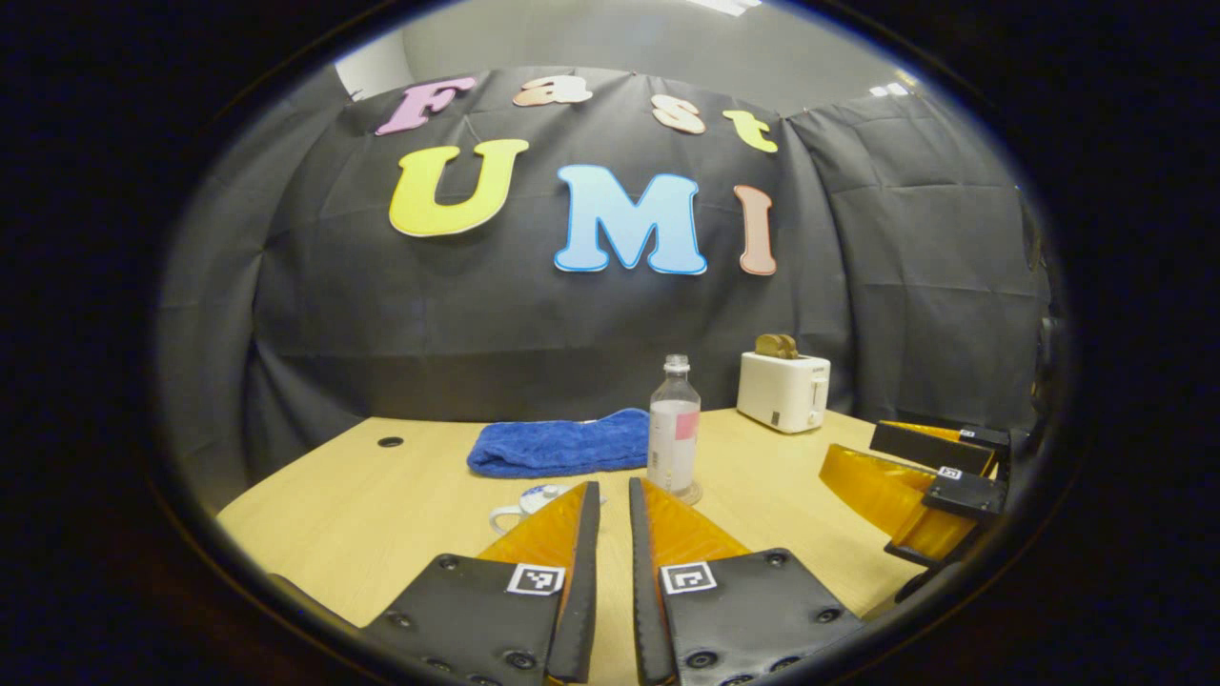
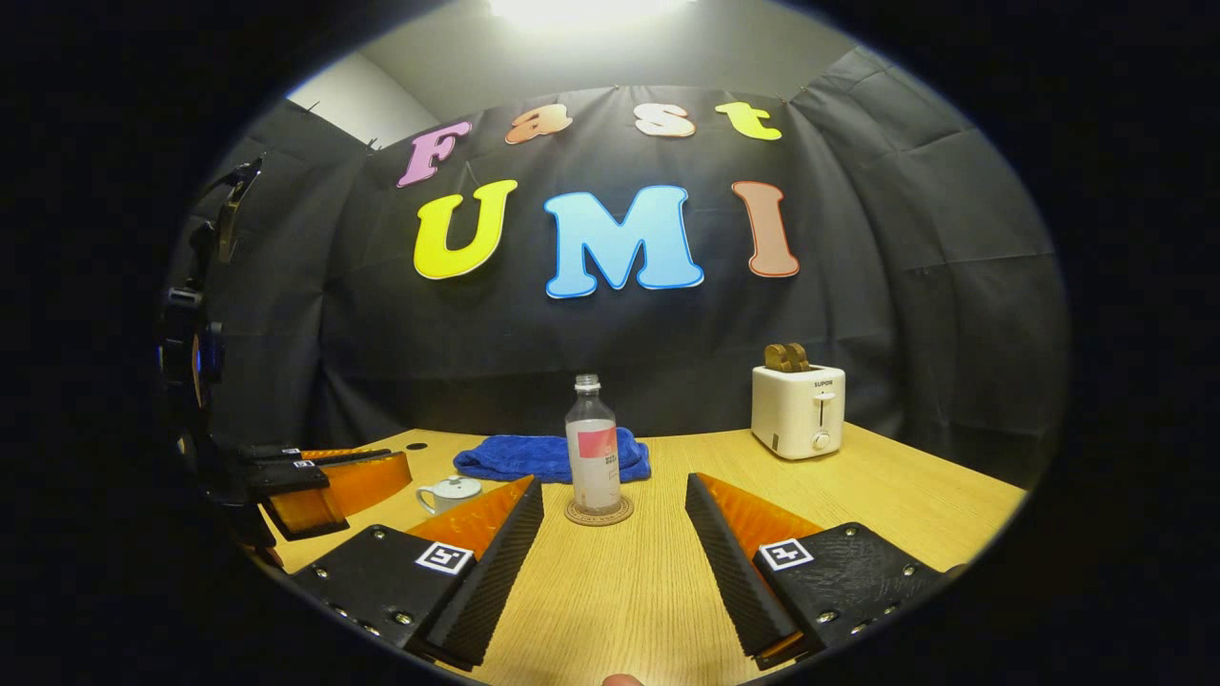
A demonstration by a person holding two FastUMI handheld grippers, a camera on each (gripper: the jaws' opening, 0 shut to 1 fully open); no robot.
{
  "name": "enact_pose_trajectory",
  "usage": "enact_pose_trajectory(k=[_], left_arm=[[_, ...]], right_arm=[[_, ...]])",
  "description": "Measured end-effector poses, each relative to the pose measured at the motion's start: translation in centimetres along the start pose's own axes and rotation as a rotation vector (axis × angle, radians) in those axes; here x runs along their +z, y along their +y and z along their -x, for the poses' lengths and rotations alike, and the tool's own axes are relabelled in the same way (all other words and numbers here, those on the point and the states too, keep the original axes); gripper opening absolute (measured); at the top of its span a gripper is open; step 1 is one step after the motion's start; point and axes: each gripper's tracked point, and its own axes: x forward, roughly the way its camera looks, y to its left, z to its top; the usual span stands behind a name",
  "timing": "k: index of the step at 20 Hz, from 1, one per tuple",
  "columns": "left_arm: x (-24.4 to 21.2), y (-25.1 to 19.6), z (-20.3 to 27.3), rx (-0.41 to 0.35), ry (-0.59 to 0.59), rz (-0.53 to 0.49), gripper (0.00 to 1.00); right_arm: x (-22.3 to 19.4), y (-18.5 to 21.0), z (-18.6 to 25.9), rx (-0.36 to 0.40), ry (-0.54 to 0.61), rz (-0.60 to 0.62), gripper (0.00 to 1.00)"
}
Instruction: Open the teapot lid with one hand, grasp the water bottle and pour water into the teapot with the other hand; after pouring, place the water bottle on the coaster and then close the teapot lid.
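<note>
A: What does the surface look like?

B: A pale wood-grain worktop (image 2: 620, 591) fills the lower half of both views, with a small dark round hole (image 1: 390, 441) near its far left corner in the left gripper view. Behind it hangs a wall of black cloth, and grey ceiling shows along the top of the frame with a bright light at upper centre of the right gripper view.

A: Where are the task's things?

B: In the right gripper view the water bottle (image 2: 593, 448) stands upright at centre frame on a round coaster (image 2: 599, 513), cap off. The white teapot (image 2: 447, 493) sits left of centre, partly behind a finger, lid on. In the left gripper view it peeks out at lower centre, just left of the fingers.

A: Anything else?

B: A folded blue towel (image 2: 543, 457) lies behind the bottle, and a white toaster (image 2: 798, 410) with bread in its slots stands at right of centre.

A: And the claws?

B: The left claw (image 1: 613, 495) at bottom centre of its view has its fingers nearly together with a narrow gap, holding nothing. The right claw (image 2: 615, 491) stands wide apart, empty, framing the bottle from the near side without touching it.
</note>
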Motion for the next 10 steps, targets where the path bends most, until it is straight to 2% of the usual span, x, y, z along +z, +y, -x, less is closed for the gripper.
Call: enact_pose_trajectory(k=[10], left_arm=[[-0.3, 0.0, 3.1, 0.016, -0.015, 0.018, 0.24]], right_arm=[[0.5, 0.9, 1.9, 0.004, -0.015, 0.013, 0.93]])
